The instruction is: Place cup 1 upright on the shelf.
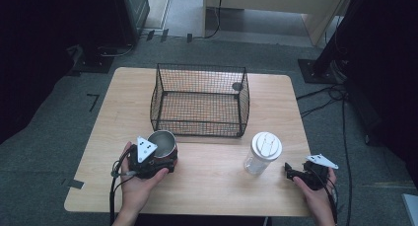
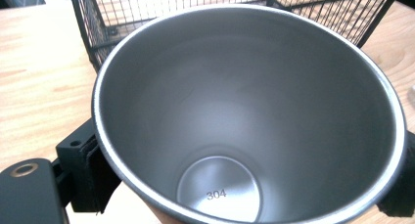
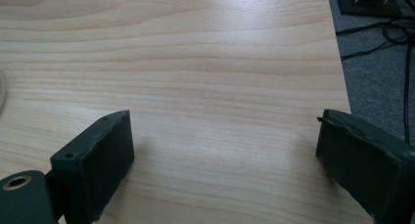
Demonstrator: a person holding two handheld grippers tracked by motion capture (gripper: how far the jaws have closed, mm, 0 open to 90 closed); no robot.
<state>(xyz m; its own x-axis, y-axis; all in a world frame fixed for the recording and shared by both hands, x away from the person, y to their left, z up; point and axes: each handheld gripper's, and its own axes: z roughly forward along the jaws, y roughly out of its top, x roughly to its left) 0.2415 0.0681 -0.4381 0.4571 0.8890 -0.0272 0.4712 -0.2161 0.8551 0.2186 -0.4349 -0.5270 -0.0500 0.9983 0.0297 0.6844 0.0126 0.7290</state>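
So far, only the first part of the work appears done: the steel cup (image 1: 162, 143) has been taken into the left claw (image 1: 156, 159), whose jaws are seen clamped on its two sides in the left gripper view, one pad at the lower left of the rim (image 2: 83, 177) and the other at the lower right. The cup is held upright, mouth open, with nothing seen inside it, near the counter's (image 1: 212, 186) front edge at about seven o'clock, just in front of the wire basket (image 1: 199, 100).

The basket stands at twelve o'clock on the counter, and nothing can be made out in it through the mesh. It is judged that the cup is meant for it, so the lift over the near wall and the release are still to be done.

The clear jar with a white lid (image 1: 263, 152) stands untouched at about four o'clock. The right claw (image 1: 292, 170) is held just beside it, at about five o'clock, jaws wide apart and nothing between them, with bare wood beneath. That jar's pick-up and placing are likely left as well.
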